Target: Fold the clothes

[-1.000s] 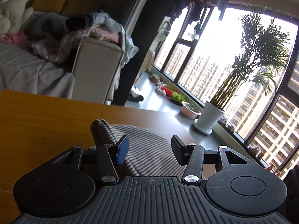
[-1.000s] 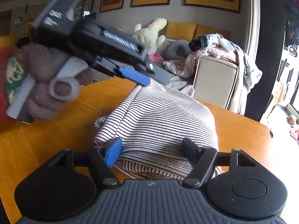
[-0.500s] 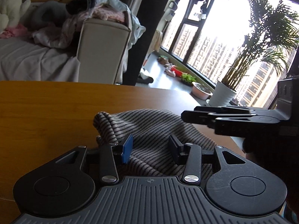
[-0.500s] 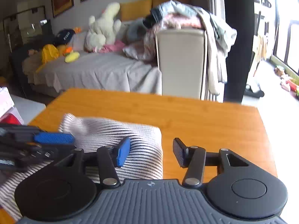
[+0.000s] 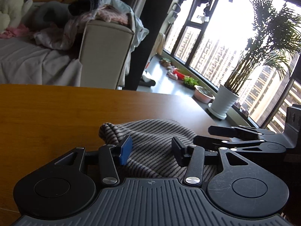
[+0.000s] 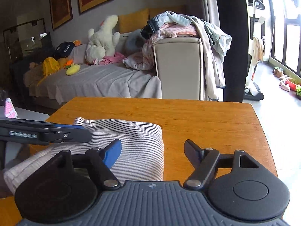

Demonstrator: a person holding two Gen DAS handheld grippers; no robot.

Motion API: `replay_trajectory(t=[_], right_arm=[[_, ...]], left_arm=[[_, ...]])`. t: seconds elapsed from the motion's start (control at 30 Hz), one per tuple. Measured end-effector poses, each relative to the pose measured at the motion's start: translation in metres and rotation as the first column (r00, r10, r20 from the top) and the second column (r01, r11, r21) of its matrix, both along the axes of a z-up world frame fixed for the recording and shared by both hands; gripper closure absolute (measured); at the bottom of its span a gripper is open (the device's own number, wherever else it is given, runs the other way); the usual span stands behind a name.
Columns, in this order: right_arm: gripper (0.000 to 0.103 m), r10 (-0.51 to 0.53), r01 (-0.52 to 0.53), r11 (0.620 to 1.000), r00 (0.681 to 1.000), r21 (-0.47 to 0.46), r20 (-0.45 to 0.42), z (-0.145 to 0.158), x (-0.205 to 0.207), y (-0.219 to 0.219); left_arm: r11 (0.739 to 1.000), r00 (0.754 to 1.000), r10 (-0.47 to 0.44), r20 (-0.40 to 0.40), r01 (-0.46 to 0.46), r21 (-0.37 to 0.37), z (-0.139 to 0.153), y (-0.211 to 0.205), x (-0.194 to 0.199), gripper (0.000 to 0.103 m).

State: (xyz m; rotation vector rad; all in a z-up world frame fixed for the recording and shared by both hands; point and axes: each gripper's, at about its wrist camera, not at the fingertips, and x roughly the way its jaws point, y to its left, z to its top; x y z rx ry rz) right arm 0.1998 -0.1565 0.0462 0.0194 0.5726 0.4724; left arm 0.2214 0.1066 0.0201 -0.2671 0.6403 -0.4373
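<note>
Both jaws had just opened, gripping nothing, over the folded striped garment (image 6: pixel 135 146); next should press flat, keeping edges square.

Orange-brown wooden table (image 6: pixel 207 120), folded striped garment (image 6: pixel 139 146) lying flat on it

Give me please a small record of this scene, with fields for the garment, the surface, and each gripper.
garment: striped knit top, folded into a thick bundle, lying flat
surface: wooden table
left gripper: jaws apart over the bundle, pads not pressing the cloth, nothing held
right gripper: jaws just opened wider, blue pad over the bundle's right edge, nothing held
background: sofa armrest piled with unfolded clothes
</note>
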Motion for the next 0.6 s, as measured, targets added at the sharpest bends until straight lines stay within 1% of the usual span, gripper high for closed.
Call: replay_trajectory(t=[0.1, 0.17, 0.2, 0.23, 0.33, 0.37, 0.47, 0.57, 0.6], right_arm=[[0.021, 0.073, -0.073, 0.996, 0.997, 0.052, 0.002, 0.003, -0.023, -0.009], [0.017, 0.124, -0.124, 0.990, 0.992, 0.062, 0.003, 0.002, -0.040, -0.007], [0.017, 0.143, -0.143, 0.989, 0.990, 0.046, 0.002, -0.001, -0.048, -0.004], [0.016, 0.139, -0.139, 0.990, 0.990, 0.019, 0.007, -0.006, -0.053, 0.001], [0.007, 0.091, -0.089, 0.995, 0.995, -0.052, 0.037, -0.021, -0.063, 0.013], [0.005, 0.072, -0.071, 0.997, 0.997, -0.042, 0.023, -0.024, -0.062, 0.013], [0.003, 0.049, -0.048, 0.999, 0.999, 0.009, -0.025, -0.027, -0.056, 0.008], [0.003, 0.050, -0.050, 0.999, 0.999, -0.009, -0.014, -0.026, -0.059, 0.009], [0.003, 0.050, -0.050, 0.999, 0.999, -0.015, -0.010, -0.026, -0.060, 0.010]], left_arm=[[0.999, 1.000, 0.003, -0.015, -0.003, -0.042, -0.004, 0.006, 0.002, 0.051], [0.999, 1.000, 0.005, -0.011, -0.005, -0.047, -0.007, 0.006, 0.002, 0.051], [0.999, 1.000, 0.006, -0.007, -0.007, -0.047, -0.008, 0.006, 0.002, 0.051], [0.999, 1.000, 0.009, -0.003, -0.009, -0.044, -0.009, 0.005, 0.001, 0.051], [0.999, 1.000, 0.017, 0.010, -0.016, -0.038, -0.011, 0.003, -0.001, 0.051], [0.999, 1.000, 0.020, 0.013, -0.020, -0.033, -0.011, 0.002, -0.002, 0.051], [0.999, 0.999, 0.034, 0.011, -0.033, -0.029, -0.008, 0.003, -0.005, 0.051], [0.998, 0.998, 0.065, 0.004, -0.064, -0.029, 0.002, 0.007, -0.016, 0.050], [0.996, 0.997, 0.081, 0.004, -0.081, -0.032, 0.008, 0.009, -0.023, 0.046]])
